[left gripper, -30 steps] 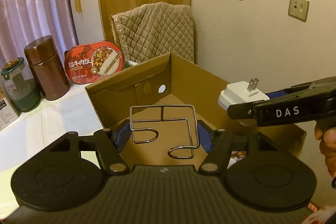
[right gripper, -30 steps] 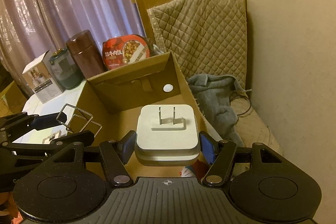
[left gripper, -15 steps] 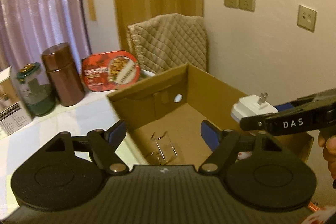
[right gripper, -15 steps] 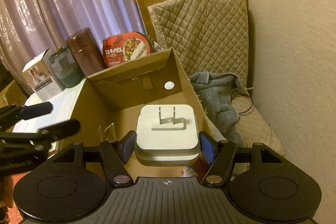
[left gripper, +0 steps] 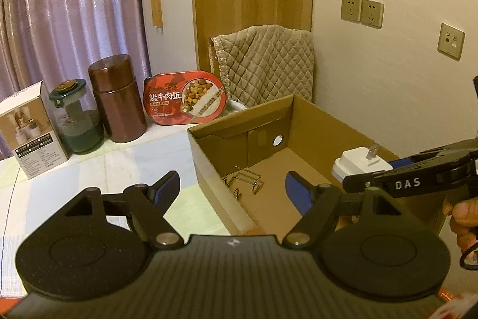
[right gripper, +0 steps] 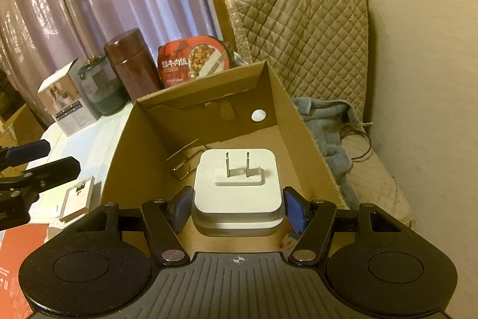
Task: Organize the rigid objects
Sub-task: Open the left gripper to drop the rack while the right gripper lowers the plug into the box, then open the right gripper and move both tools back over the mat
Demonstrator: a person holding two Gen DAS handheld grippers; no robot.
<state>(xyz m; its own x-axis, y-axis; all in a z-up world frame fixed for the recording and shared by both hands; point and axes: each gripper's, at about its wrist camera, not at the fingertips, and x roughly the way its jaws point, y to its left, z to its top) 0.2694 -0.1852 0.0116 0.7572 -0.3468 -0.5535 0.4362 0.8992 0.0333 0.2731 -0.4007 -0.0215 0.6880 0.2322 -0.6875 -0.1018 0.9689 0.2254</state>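
Jaws of the left gripper (left gripper: 231,187) stand apart and empty beside the cardboard box's (left gripper: 209,166) left wall; a wire rack (left gripper: 243,180) lies on its floor; the right gripper (right gripper: 237,208) clamps a white plug adapter (right gripper: 237,187) above the box's near edge.

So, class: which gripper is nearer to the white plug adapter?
Right. The right gripper is clamped on the white plug adapter above the cardboard box; the left gripper stands open and empty at the box's near left wall.
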